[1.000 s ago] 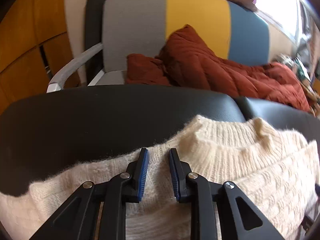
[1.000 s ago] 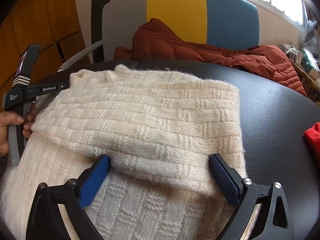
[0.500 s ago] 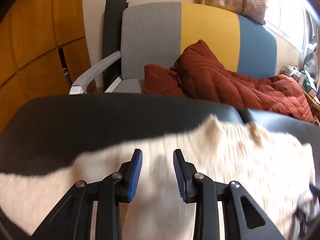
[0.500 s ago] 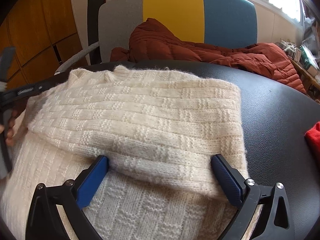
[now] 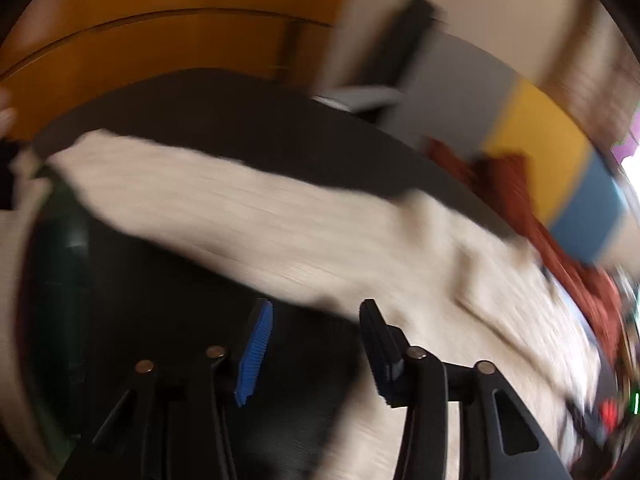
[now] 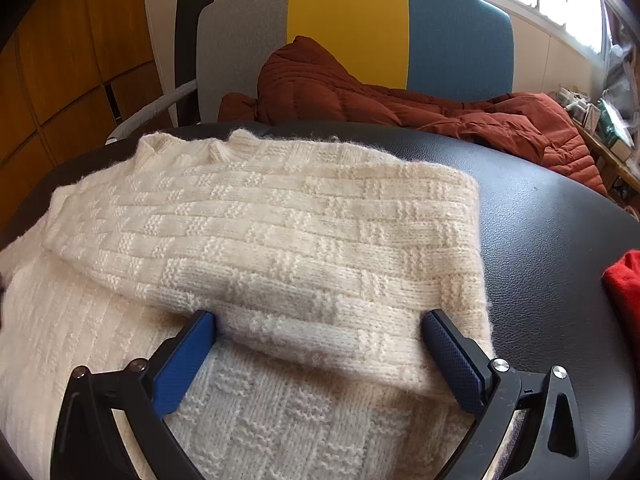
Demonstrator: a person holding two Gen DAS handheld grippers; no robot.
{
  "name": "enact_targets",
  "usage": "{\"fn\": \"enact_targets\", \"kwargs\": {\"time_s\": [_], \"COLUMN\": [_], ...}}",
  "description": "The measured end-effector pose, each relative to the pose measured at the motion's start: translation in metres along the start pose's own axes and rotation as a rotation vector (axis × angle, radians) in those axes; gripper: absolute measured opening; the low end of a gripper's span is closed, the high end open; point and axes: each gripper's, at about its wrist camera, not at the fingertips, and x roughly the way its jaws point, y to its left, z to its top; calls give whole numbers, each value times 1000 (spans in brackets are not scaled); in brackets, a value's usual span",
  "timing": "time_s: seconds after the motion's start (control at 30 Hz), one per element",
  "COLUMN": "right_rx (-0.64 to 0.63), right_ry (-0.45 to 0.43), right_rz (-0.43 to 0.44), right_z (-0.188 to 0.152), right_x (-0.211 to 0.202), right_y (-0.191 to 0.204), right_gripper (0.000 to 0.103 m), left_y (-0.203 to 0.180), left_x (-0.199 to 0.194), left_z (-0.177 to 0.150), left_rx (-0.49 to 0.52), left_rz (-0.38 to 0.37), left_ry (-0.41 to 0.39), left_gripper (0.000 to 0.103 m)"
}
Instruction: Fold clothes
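A cream knitted sweater point(image 6: 280, 232) lies on the black leather table point(image 6: 560, 240), with one side folded over onto its body. My right gripper point(image 6: 320, 340) is wide open, its blue-padded fingers point(image 6: 188, 356) on either side of the folded layer's near edge. In the blurred, tilted left wrist view the sweater point(image 5: 360, 248) stretches across with a sleeve point(image 5: 160, 184) running to the left. My left gripper point(image 5: 316, 332) is open and empty over bare table, just short of the sweater's edge.
A grey, yellow and blue chair point(image 6: 352, 32) stands behind the table with a rust-red quilted jacket point(image 6: 400, 96) on it. A red cloth point(image 6: 624, 284) lies at the table's right edge. Wooden panels point(image 6: 72, 60) line the left wall.
My left gripper has opened wider, pulled off the sweater and swung fast to the left, tilting its view. My right gripper has stayed in place, open.
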Motion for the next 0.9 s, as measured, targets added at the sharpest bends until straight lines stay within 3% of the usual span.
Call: {"fn": "enact_targets", "kwargs": {"time_s": [0.2, 0.4, 0.53, 0.63, 0.73, 0.77, 0.8, 0.83, 0.9], "right_rx": [4, 22, 33, 35, 33, 31, 31, 30, 28], "right_ry": [-1, -8, -14, -17, -17, -17, -17, -16, -15], "right_rz": [5, 31, 45, 48, 45, 44, 42, 41, 38], "right_z": [0, 0, -1, -1, -1, -1, -1, -1, -1], "right_x": [0, 0, -1, -1, -1, -1, -1, -1, -1], "right_y": [-1, -5, -7, -6, -5, -5, -5, -5, -4], "right_gripper": [103, 103, 103, 103, 103, 103, 103, 103, 103], "left_y": [57, 86, 102, 113, 107, 103, 98, 91, 82], "left_x": [20, 38, 56, 73, 80, 82, 83, 85, 88], "left_z": [59, 101, 116, 115, 112, 112, 111, 111, 110], "left_rx": [-353, -484, -481, -481, -420, -389, -358, -312, -249], "left_rz": [247, 496, 593, 582, 603, 601, 591, 588, 578], "left_ry": [-3, -1, 28, 81, 69, 60, 52, 52, 53], "left_gripper": [52, 54, 58, 58, 56, 50, 34, 23, 13]}}
